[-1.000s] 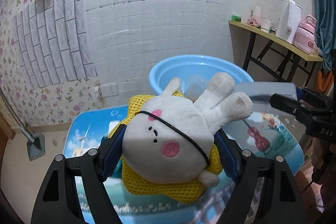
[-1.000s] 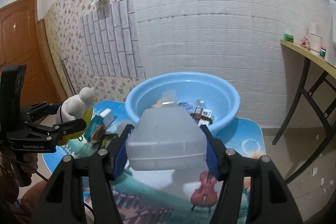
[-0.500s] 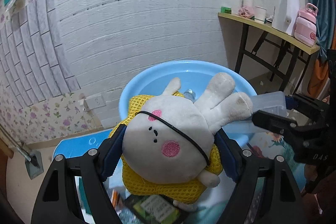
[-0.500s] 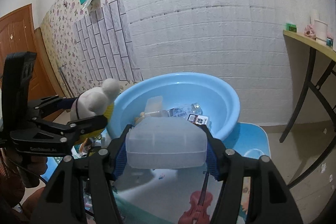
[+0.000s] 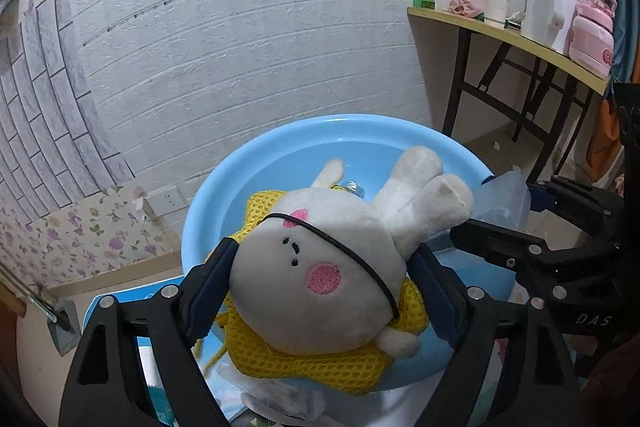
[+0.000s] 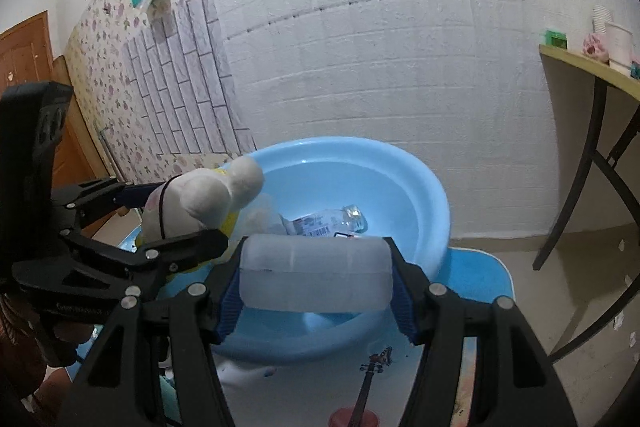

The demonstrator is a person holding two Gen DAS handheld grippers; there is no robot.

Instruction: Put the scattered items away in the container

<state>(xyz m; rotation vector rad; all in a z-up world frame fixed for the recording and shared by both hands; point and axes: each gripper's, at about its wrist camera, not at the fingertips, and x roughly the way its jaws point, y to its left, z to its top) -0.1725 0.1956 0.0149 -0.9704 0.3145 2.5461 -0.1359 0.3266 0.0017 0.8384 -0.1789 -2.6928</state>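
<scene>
The plush rabbit (image 5: pixel 320 275) in yellow mesh is seen between the left gripper (image 5: pixel 320 291) pads, whose jaws have just been opening; contact cannot be told. A translucent plastic box (image 6: pixel 316 273) is clamped by the right gripper (image 6: pixel 316 287). Both are held over the blue basin (image 6: pixel 432 195), whose far rim lies at 12 o'clock, with a plastic bottle (image 6: pixel 324 223) inside.

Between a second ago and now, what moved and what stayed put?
Both grippers advanced to the blue basin, carrying the plush rabbit and translucent box over its rim. The left gripper jaws have just been opening around the rabbit. The right gripper stays clamped.
</scene>
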